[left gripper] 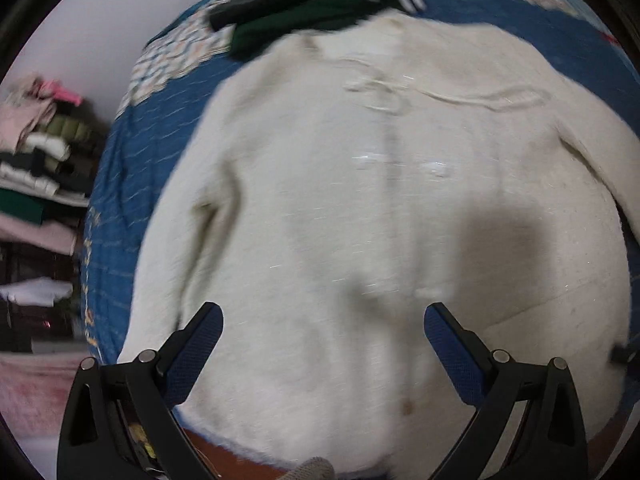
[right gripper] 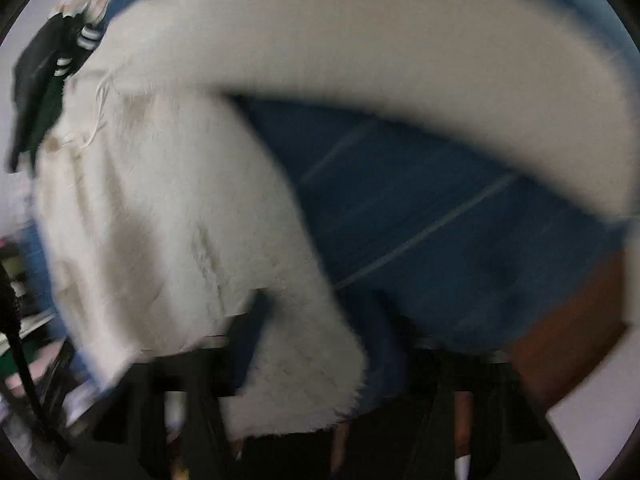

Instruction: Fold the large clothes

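A large fluffy white sweater (left gripper: 360, 200) lies spread flat on a blue bedspread (left gripper: 116, 184), neck end far from me. My left gripper (left gripper: 324, 324) hovers open above its lower body, holding nothing. In the blurred right wrist view, the sweater's body (right gripper: 160, 220) fills the left and a sleeve (right gripper: 380, 60) arcs across the top. My right gripper (right gripper: 320, 320) has its jaws apart over the sweater's lower corner (right gripper: 296, 380), which lies between them; whether it grips is unclear.
Dark green and black clothes with white stripes (left gripper: 304, 4) lie by the sweater's collar. A stack of folded clothes (left gripper: 40, 168) sits on shelves at left. The brown bed edge (right gripper: 568, 340) shows at the right.
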### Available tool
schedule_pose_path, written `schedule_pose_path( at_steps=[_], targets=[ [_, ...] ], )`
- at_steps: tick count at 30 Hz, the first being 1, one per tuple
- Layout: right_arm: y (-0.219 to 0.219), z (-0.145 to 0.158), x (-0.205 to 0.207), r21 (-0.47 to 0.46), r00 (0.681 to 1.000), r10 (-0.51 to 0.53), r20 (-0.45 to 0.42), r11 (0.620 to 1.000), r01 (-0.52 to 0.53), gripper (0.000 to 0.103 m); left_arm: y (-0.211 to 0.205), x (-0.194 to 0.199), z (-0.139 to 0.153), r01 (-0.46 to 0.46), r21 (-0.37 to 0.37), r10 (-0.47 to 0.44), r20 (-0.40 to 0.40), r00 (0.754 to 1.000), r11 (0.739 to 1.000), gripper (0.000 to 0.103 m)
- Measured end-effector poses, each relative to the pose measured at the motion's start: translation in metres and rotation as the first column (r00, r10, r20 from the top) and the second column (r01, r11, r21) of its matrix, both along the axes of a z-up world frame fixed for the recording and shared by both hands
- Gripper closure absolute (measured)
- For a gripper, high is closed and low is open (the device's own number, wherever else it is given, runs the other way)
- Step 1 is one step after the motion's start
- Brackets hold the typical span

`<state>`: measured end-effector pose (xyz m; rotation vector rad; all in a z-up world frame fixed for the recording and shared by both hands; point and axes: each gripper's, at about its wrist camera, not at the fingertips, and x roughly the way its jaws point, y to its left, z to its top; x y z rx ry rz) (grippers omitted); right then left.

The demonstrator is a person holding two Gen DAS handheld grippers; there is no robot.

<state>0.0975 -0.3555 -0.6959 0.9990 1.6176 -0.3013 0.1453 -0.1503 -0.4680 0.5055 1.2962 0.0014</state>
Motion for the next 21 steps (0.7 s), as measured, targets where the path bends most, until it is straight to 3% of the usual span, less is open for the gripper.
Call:
schedule_pose_path(
  at_steps=[2, 6, 8, 10, 11, 13, 15, 18, 21],
  targets=[
    [0.010, -0.018, -0.005, 0.020, 1.000, 0.027, 0.009, 0.999, -0.027, 0.089, -0.016, -0.001, -0.011, 0.024, 0.019, -0.024, 0.003, 1.000, 1.000, 0.000],
    [0.022, -0.023, -0.015, 0.038, 0.997, 0.081, -0.002, 0.996, -0.081, 0.091, -0.034, -0.007, -0.046, 0.067, 0.059, -0.066, -0.028, 0.997, 0.996, 0.000],
    [0.013, -0.014, -0.016, 0.037, 0.999, 0.012, 0.050, 0.999, -0.014, 0.084, -0.038, -0.009, -0.070, 0.090, 0.084, -0.084, -0.079, 0.993, 0.992, 0.000],
    [-0.012, 0.007, -0.037, -0.010, 0.984, -0.114, 0.138, 0.993, 0.116, 0.066, -0.036, -0.009, -0.093, 0.078, 0.095, -0.067, -0.117, 0.991, 0.992, 0.000],
    [-0.024, 0.016, -0.049, -0.048, 0.962, -0.194, 0.194, 0.977, 0.207, 0.051, -0.035, -0.008, -0.096, 0.059, 0.084, -0.049, -0.116, 0.992, 0.995, 0.000],
    [-0.038, 0.017, -0.070, -0.079, 0.910, -0.319, 0.264, 0.933, 0.350, 0.049, -0.032, -0.006, -0.098, 0.026, 0.065, -0.019, -0.114, 0.993, 0.998, 0.000],
    [-0.058, 0.006, -0.095, -0.066, 0.856, -0.440, 0.273, 0.879, 0.473, 0.048, -0.031, -0.004, -0.098, 0.012, 0.055, -0.006, -0.107, 0.994, 0.998, 0.000],
    [-0.086, -0.022, -0.140, 0.042, 0.708, -0.635, 0.310, 0.753, 0.657, 0.048, -0.030, 0.000, -0.101, -0.019, 0.038, 0.022, -0.089, 0.996, 0.999, 0.000],
    [-0.104, -0.030, -0.164, 0.119, 0.574, -0.725, 0.380, 0.654, 0.747, 0.048, -0.028, 0.001, -0.100, -0.037, 0.030, 0.040, -0.077, 0.996, 0.999, 0.000]
  ],
)
